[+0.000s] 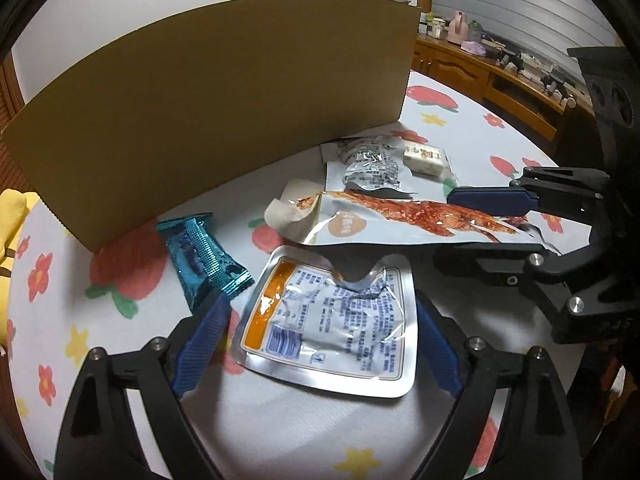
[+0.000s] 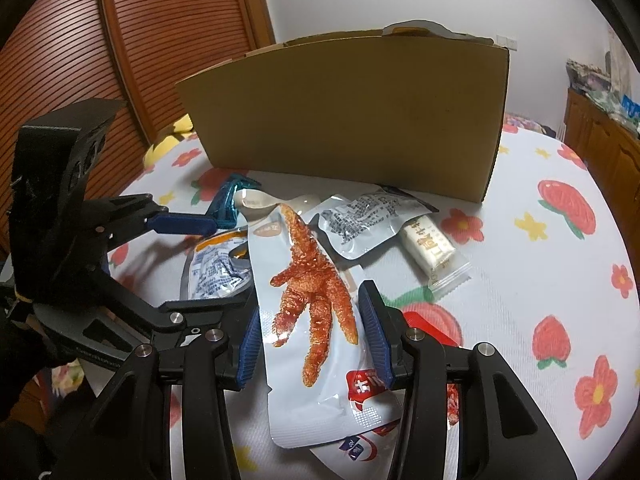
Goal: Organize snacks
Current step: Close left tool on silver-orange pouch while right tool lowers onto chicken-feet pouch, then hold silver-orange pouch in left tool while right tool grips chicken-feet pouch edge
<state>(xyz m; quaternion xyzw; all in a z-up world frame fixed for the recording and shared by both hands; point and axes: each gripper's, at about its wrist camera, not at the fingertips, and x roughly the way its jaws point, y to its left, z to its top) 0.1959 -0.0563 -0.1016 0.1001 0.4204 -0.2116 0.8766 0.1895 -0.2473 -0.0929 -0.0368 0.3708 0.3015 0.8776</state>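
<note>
The sorting looks barely begun: five snack packs lie loose on the desk (image 2: 540,320) in front of a cardboard box (image 2: 352,112), and nothing can be seen going into the box, whose inside is hidden in both views. The left claw (image 1: 320,328) stands wide, its blue pads on either side of a silver pouch (image 1: 332,320) without pressing it, so that pouch rests on the cloth, not yet gripped. At ten o'clock from it lies a teal foil wrapper (image 1: 204,256), close to the box wall. The right claw (image 2: 310,336) is closed on the chicken-foot pouch (image 2: 312,300), pads against both edges, and holds it tilted above the other packs. Beyond, at about one o'clock from that pouch, sit a grey printed pouch (image 2: 364,216) and a small white bar (image 2: 430,246), touching each other. Judging by this, every pack remains to be placed. The desk wears a white cloth printed with red flowers and strawberries. Around it stand a slatted wooden door (image 2: 160,40), white walls, and a wooden cabinet (image 1: 480,76) loaded with small clutter.
</note>
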